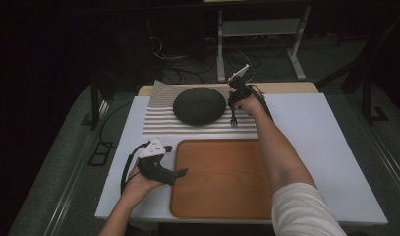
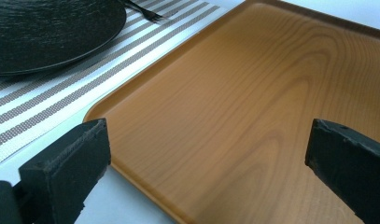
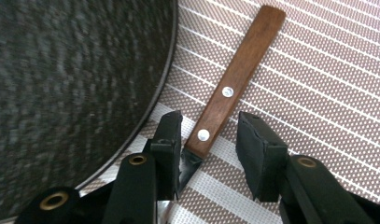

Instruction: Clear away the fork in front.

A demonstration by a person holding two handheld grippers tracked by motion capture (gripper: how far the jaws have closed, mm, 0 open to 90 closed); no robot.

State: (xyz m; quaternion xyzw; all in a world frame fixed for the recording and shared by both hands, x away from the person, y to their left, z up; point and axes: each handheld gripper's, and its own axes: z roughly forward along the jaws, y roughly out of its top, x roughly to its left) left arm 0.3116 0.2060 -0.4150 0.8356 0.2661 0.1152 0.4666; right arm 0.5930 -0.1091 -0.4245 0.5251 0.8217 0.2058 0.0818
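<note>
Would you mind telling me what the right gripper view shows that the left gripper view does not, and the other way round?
Right gripper view: the wooden handle with two rivets, lying between the open jaws of the right gripper. Left gripper view: the wooden tray, the white table surface, the fork's tines and the left gripper, jaws wide apart. Both: the dark plate on the striped placemat.

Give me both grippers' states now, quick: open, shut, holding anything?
Left gripper: open, holding nothing, over the wooden tray.
Right gripper: open, jaws either side of the wooden handle beside the dark plate; not gripping.
</note>
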